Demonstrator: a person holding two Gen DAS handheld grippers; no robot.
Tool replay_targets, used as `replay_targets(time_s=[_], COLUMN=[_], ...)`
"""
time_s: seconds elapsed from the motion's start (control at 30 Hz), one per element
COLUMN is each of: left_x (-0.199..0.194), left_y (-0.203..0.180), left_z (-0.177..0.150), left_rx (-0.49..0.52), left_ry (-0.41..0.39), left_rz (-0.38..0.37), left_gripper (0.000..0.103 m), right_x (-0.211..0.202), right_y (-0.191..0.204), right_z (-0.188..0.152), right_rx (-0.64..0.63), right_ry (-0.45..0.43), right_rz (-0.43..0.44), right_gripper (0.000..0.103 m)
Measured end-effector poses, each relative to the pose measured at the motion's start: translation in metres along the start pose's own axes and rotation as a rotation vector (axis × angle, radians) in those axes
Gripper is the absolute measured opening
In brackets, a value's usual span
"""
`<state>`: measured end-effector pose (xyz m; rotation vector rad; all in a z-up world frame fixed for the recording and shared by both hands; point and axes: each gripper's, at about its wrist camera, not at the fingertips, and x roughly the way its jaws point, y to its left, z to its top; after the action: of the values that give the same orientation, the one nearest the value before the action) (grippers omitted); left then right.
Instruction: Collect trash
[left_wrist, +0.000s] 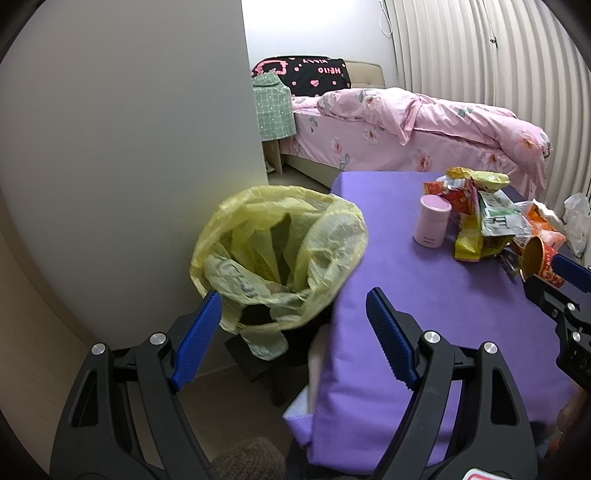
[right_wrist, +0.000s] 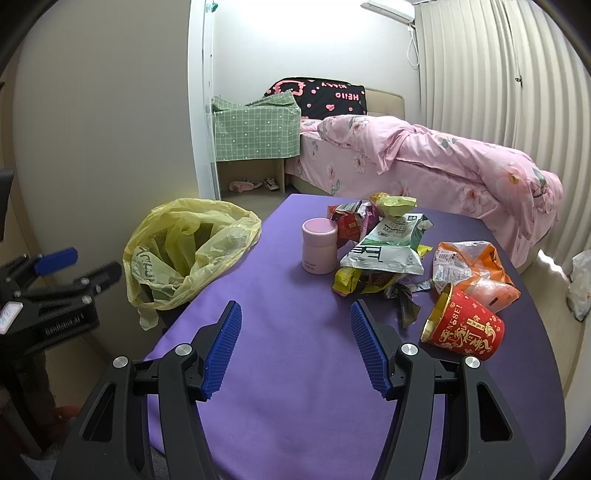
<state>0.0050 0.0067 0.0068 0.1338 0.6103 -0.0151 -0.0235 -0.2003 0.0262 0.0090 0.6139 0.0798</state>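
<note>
Bin under the yellow bag (left_wrist: 280, 254): I see almost none of it.
Red cup (left_wrist: 546, 260): my right gripper (left_wrist: 554, 286) covers part of it.
White bag (right_wrist: 580, 280) on floor: cut by frame edge.
Wrapper print (right_wrist: 391, 243): too small to read.

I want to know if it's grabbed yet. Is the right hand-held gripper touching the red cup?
Apart. In the right wrist view the right hand-held gripper stands open over bare purple cloth, and the red cup lies on its side beyond its right finger.
</note>
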Motion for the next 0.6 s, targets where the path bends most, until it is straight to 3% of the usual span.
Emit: replay_targets(time_s=[0.37, 0.6], left_x=[-0.024, -0.016], left_y=[0.009, 0.008], left_z=[0.0, -0.005], left_rx=[0.043, 0.029], left_ry=[-0.024, 0.02], left_rz=[0.017, -0.005], left_gripper=[0.076, 0.076], right_x=[-0.002, -0.004], right_y=[0.001, 0.0], right_z=[0.0, 0.001], right_rx=[-0.008, -0.009], right_ry=[-0.01, -0.011], right_rz=[-0.006, -0.007], right_gripper=[0.058, 0.058])
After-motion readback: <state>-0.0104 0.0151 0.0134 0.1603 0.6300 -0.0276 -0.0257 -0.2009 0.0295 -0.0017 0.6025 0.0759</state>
